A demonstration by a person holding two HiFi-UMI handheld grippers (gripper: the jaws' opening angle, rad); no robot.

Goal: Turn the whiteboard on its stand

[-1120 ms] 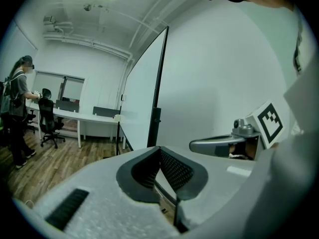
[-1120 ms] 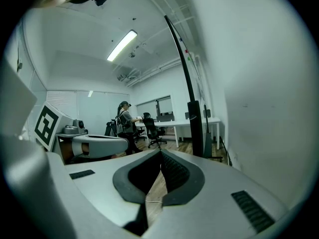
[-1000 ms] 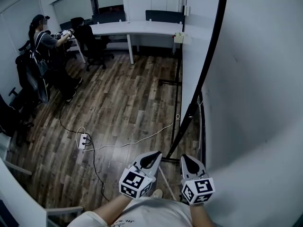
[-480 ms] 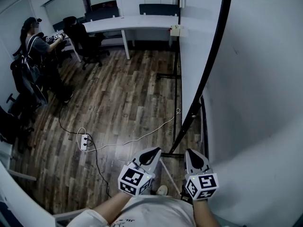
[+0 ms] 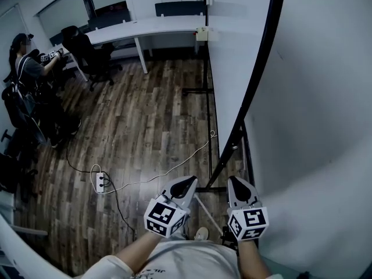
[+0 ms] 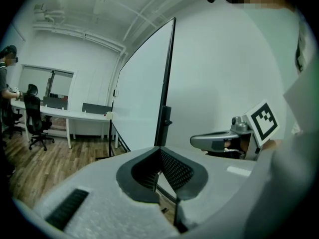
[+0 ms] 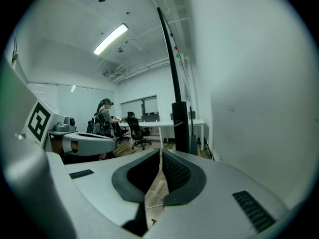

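The grey left gripper [image 5: 187,183] and right gripper [image 5: 237,183], jaws closed together and holding nothing, are hovering beside the tall black-framed whiteboard [image 5: 314,109]. Judging by this, all the turning is remaining.

We record a cool, bluish and rather dim cast in all three views, with one visible source, a ceiling strip light [image 7: 110,39] at the upper left of the right gripper view. The whiteboard [image 5: 314,97] reads as an even pale field, and the floor [image 5: 145,121] carries a soft sheen. We note strong fisheye bending of straight edges, black corners in both gripper views, and softness in the nearest surfaces.
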